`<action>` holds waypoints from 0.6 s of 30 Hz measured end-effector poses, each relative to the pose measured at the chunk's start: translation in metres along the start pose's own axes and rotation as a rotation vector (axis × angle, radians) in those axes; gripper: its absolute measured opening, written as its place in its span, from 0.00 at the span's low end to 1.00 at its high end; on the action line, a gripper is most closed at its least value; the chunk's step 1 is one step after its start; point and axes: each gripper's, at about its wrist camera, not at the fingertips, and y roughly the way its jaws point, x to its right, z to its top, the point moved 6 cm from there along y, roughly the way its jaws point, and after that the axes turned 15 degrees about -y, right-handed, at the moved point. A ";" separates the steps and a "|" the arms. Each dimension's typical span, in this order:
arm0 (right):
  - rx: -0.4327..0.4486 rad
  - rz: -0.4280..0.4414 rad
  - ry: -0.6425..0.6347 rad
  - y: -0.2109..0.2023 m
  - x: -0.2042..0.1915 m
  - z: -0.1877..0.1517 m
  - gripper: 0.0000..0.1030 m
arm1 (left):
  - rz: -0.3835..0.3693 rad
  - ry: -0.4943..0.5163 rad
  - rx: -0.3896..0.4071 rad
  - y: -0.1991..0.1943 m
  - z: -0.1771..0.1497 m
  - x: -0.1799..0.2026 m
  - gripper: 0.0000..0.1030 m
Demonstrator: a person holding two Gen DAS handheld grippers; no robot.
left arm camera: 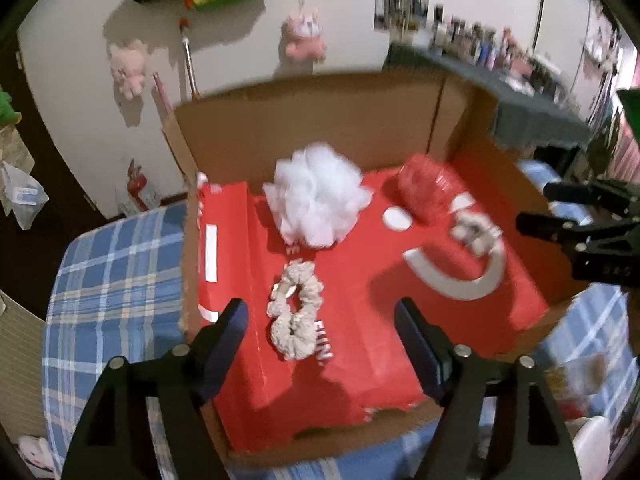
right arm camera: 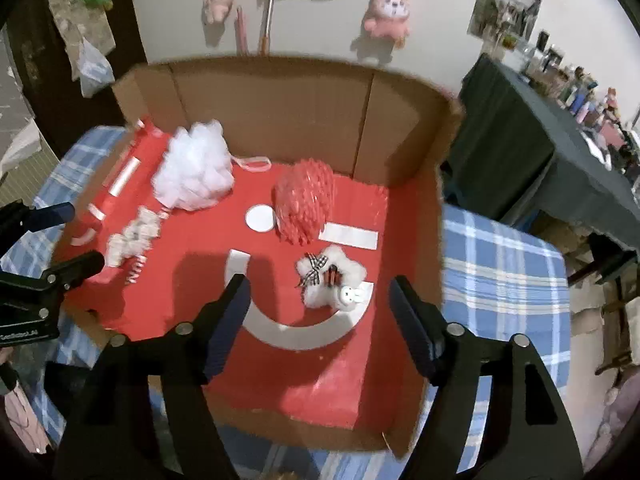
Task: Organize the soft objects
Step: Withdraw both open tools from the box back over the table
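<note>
Right wrist view: your plaid-covered table (right arm camera: 500,248) carries a cardboard box (right arm camera: 280,92) with a red printed floor (right arm camera: 200,288), and all the soft stuff you can see already sits inside it. Biggest first: white mesh bath pouf (right arm camera: 196,168) at the back left, red mesh pouf (right arm camera: 306,204) just right of it toward the middle, both near the back wall. Then a beige scrunchie (left arm camera: 296,312) on the left side of the floor, directly ahead of your left tongs (left arm camera: 320,340). Smallest: a fluffy white hair tie with a checked bow and tiny bunny charm (right arm camera: 332,280), lying on the white smile print, just ahead of your right tongs (right arm camera: 316,320).

Both tongs are spread wide with nothing between the pads; the scrunchie and the fluffy tie lie free on the floor below, not touched.

Progress, judging by this: four soft items are in the box, roughly big ones back, small ones front. Looks mostly done. No loose soft item shows on the table, though its edges are blurred or cut off, so you can't rule out leftovers. Plush toys hang on the wall (right arm camera: 328,12); probably not part of it.
</note>
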 end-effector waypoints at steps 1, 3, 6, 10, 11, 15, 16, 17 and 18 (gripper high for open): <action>0.014 -0.003 0.001 -0.006 -0.001 0.000 0.70 | -0.010 -0.005 0.018 -0.006 0.000 0.000 0.83; 0.048 -0.009 0.007 -0.025 0.001 -0.001 0.71 | -0.041 -0.010 0.078 -0.031 -0.003 0.007 0.87; 0.098 -0.024 0.011 -0.056 0.000 -0.004 0.77 | -0.070 -0.005 0.143 -0.060 -0.005 0.011 0.93; 0.184 -0.049 0.009 -0.097 -0.011 -0.017 0.77 | -0.087 0.013 0.260 -0.108 -0.019 0.020 0.97; 0.199 -0.053 0.011 -0.105 -0.013 -0.020 0.78 | -0.097 0.014 0.282 -0.118 -0.023 0.023 0.97; 0.287 -0.074 0.019 -0.143 -0.026 -0.039 0.87 | -0.131 0.011 0.388 -0.160 -0.047 0.031 1.00; 0.313 -0.088 0.021 -0.154 -0.030 -0.044 0.90 | -0.139 0.011 0.405 -0.166 -0.051 0.033 1.00; 0.343 -0.100 0.024 -0.166 -0.034 -0.051 0.90 | -0.147 0.011 0.425 -0.174 -0.058 0.034 1.00; 0.370 -0.102 0.026 -0.175 -0.038 -0.056 0.90 | -0.151 0.008 0.441 -0.181 -0.064 0.035 1.00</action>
